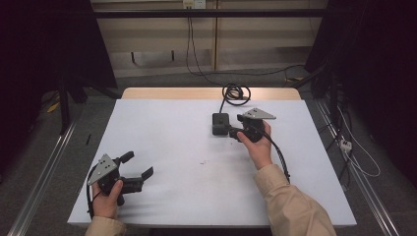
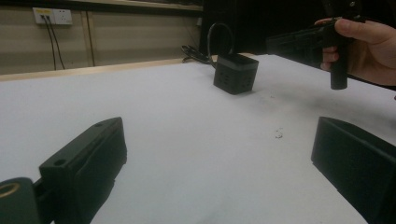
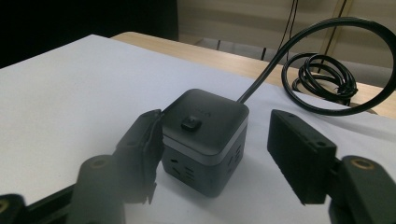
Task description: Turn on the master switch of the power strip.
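Note:
A dark grey cube power socket [image 1: 220,123] stands on the white table [image 1: 167,142], right of centre toward the back. Its black cord [image 1: 235,92] runs back into a coil. My right gripper [image 1: 233,130] is held against the cube's right side. In the right gripper view the cube [image 3: 205,135] sits between the jaws of my right gripper [image 3: 217,135], which is open: one jaw lies close along the cube's side, the other stands apart. My left gripper [image 1: 137,165] rests open near the front left corner. Nothing is between the jaws of my left gripper [image 2: 219,154], and the cube [image 2: 236,72] is far ahead.
The cord coil [image 3: 322,77] lies on the wooden strip [image 1: 172,93] at the table's back edge. A wall outlet [image 2: 52,16] with plugged cables is on the far wall. Dark frames stand at both sides, and metal rails [image 1: 44,172] run along the floor.

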Motion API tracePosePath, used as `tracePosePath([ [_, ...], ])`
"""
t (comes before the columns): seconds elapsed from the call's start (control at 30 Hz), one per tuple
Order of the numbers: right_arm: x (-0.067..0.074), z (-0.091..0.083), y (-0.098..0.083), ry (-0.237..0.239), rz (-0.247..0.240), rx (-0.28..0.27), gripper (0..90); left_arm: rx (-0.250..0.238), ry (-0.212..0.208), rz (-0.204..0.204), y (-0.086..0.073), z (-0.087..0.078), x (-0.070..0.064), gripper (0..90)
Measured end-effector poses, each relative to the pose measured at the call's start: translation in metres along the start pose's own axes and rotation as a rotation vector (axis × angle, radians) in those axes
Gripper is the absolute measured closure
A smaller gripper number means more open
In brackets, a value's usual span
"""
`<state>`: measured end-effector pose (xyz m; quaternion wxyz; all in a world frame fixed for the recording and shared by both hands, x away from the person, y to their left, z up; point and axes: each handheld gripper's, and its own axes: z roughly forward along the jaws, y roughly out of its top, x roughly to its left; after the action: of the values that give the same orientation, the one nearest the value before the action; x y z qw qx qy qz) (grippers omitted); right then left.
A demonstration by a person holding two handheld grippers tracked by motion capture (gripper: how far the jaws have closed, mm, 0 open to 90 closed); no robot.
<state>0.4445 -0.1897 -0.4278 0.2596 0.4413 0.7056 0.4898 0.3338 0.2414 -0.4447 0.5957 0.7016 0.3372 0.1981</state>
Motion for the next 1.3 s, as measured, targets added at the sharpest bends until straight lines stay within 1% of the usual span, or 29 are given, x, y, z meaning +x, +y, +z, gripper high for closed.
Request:
tracePosePath([
  [0.07,0.0,0.0,0.001,0.001,-0.006,0.004,40.2,0.0,0.0,0.0,0.0,0.0,0.0,2.9],
  [0.17,0.0,0.001,0.002,0.003,-0.016,0.003,41.0,-0.001,0.001,0.0,0.0,0.0,0.0,2.9],
  [0.3,0.001,0.002,0.005,0.003,-0.016,-0.001,44.7,-0.002,0.001,-0.002,0.0,0.0,0.0,2.9],
  [0.53,0.002,0.005,0.008,0.017,-0.019,0.006,51.5,-0.002,0.001,-0.002,0.0,0.0,0.0,2.9],
  [0.7,0.002,0.007,0.009,0.019,-0.016,0.0,54.6,-0.002,0.002,-0.003,0.0,0.0,0.0,2.9],
  [1.0,-0.002,0.011,0.006,0.011,-0.01,0.011,61.1,-0.002,0.001,-0.002,0.0,0.001,0.0,2.9],
  [1.1,-0.003,0.012,0.006,0.012,-0.005,0.014,64.4,-0.002,0.001,-0.001,0.0,0.0,0.0,2.9],
  [1.17,-0.004,0.012,0.007,0.022,-0.001,0.012,67.3,-0.002,0.002,-0.001,0.0,0.001,0.001,2.9],
  [1.3,-0.005,0.012,0.008,0.024,0.007,0.013,69.4,-0.002,0.002,-0.001,0.0,0.001,0.0,2.9],
])
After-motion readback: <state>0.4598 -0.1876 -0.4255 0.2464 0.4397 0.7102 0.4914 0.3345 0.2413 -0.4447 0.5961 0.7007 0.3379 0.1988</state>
